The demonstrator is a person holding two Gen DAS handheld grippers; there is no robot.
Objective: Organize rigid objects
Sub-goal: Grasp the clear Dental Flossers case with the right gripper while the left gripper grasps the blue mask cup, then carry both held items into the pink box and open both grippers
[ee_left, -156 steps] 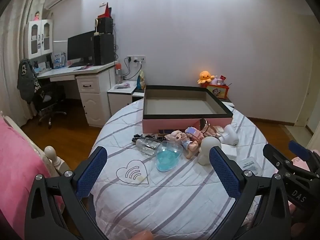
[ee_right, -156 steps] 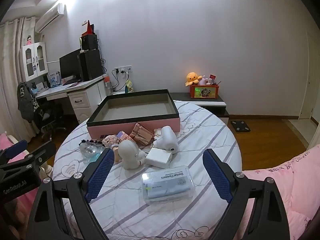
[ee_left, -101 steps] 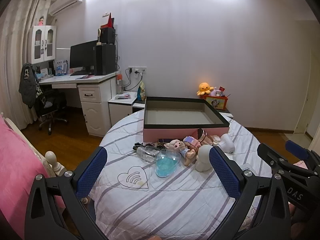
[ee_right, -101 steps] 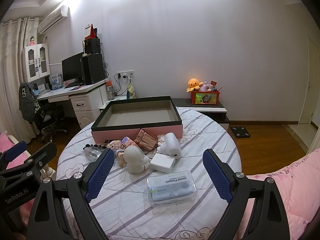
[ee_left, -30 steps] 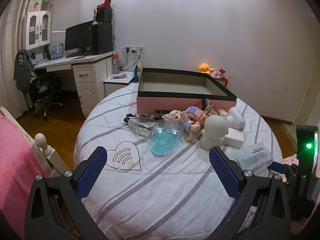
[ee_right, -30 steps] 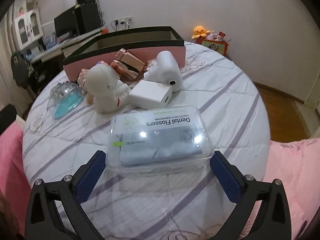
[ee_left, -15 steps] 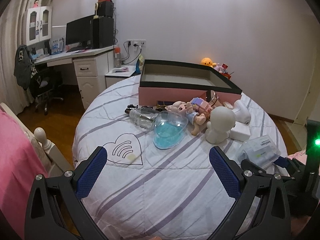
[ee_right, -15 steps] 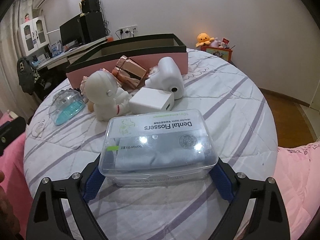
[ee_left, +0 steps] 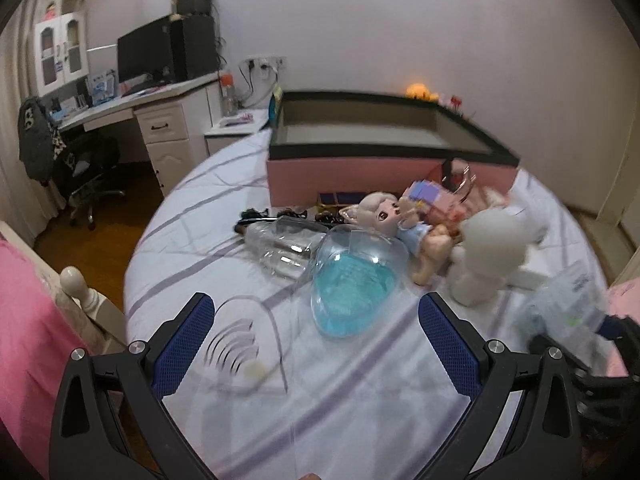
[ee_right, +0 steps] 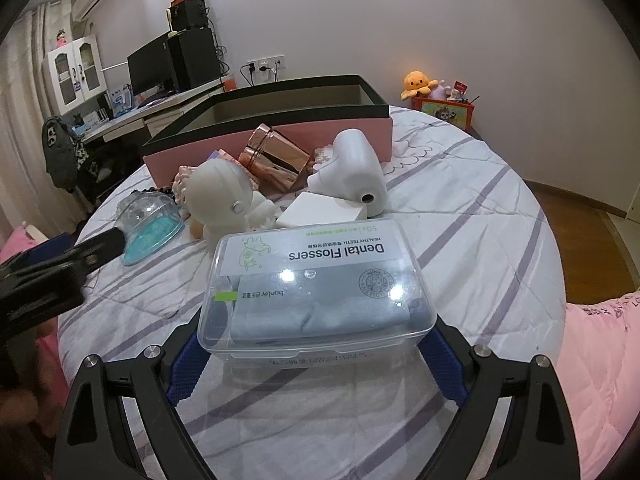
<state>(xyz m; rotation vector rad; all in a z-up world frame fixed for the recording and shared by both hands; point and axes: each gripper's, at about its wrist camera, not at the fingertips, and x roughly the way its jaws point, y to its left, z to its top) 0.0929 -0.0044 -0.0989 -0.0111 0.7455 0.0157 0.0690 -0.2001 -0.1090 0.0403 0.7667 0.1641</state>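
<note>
The right hand-held gripper [ee_right: 314, 354] grips a clear plastic box of dental flossers [ee_right: 316, 284] between its blue pads, apparently lifted just above the striped bed [ee_right: 460, 216]. Beyond it lie a white figurine [ee_right: 224, 200], a white block [ee_right: 320, 210] and a copper cup [ee_right: 274, 158] before the pink box [ee_right: 360, 130]. The left hand-held gripper [ee_left: 316, 344] hangs open near a blue-tinted clear shell [ee_left: 352, 280].
</note>
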